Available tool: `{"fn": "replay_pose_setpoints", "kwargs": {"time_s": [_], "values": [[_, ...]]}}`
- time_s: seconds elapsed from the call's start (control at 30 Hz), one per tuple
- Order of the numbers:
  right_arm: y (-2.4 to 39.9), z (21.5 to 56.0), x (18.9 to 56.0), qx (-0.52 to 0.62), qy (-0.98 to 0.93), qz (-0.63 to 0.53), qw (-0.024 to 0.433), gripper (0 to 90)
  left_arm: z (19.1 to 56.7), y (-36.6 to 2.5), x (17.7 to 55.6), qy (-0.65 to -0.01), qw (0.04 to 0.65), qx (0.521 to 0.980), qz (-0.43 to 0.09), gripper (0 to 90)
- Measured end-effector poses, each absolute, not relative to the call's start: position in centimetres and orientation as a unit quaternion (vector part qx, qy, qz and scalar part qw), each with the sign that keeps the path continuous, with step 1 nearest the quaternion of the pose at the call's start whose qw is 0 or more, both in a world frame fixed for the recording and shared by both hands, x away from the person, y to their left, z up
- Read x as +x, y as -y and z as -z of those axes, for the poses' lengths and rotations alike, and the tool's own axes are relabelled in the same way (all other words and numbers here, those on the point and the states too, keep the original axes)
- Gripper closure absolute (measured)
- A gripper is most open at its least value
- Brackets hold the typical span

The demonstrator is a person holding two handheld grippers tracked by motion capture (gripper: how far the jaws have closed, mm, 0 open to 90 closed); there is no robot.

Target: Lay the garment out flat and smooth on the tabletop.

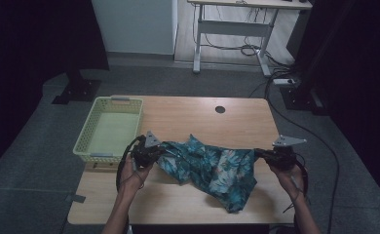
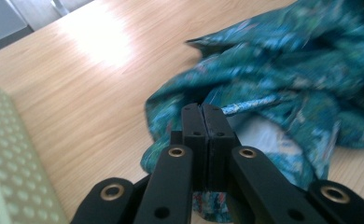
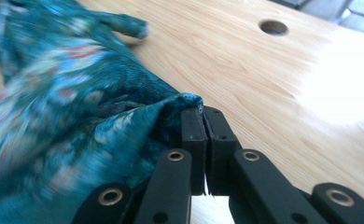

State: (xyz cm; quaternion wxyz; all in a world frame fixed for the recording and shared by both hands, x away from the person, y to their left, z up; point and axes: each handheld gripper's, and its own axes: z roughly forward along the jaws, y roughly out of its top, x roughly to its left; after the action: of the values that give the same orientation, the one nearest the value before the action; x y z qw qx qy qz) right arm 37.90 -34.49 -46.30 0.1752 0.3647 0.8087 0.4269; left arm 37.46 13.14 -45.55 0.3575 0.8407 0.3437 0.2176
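Observation:
A teal floral-print garment [image 1: 212, 168] hangs stretched between my two grippers over the wooden table [image 1: 188, 117], its lower part trailing on the tabletop. My left gripper [image 1: 162, 151] is shut on the cloth's left edge. In the left gripper view the black jaws [image 2: 202, 112] are pressed together with the teal cloth [image 2: 287, 88] pinched between them. My right gripper [image 1: 256, 153] is shut on the right edge. In the right gripper view the closed jaws [image 3: 202, 114] pinch a corner of the garment [image 3: 77, 107], which spreads away to the left.
A pale green plastic basket [image 1: 111, 129] sits empty on the table's left side, close to my left hand. A round cable hole [image 1: 220, 109] lies in the tabletop at the back. A desk frame and floor cables stand beyond the table.

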Motion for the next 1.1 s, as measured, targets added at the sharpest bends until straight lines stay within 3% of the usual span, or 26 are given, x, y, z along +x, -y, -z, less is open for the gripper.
{"fn": "replay_pose_setpoints", "kwargs": {"time_s": [0.17,0.23,0.3,0.47,0.57,1.1], "values": [[35.5,48.6,39.0,0.392,-0.802,-0.425,0.147,85.7,47.6,-13.0,37.8,-0.362,0.329,0.849,-0.201,89.1],[35.4,49.4,39.3,0.400,-0.804,-0.417,0.142,76.6,48.3,-12.7,37.9,-0.359,0.309,0.857,-0.203,85.9],[35.5,49.6,39.3,0.402,-0.805,-0.411,0.151,66.2,48.3,-12.6,37.8,-0.361,0.310,0.854,-0.210,68.1],[35.9,48.3,38.9,0.396,-0.802,-0.416,0.161,52.1,47.0,-12.1,37.5,-0.354,0.337,0.848,-0.207,48.5],[35.4,47.8,38.6,0.386,-0.804,-0.423,0.159,46.8,47.0,-11.0,37.3,-0.344,0.347,0.850,-0.195,41.4],[28.8,51.3,39.4,0.337,-0.836,-0.419,0.107,35.2,52.2,-7.9,35.9,-0.299,0.338,0.883,-0.128,27.3]]}}
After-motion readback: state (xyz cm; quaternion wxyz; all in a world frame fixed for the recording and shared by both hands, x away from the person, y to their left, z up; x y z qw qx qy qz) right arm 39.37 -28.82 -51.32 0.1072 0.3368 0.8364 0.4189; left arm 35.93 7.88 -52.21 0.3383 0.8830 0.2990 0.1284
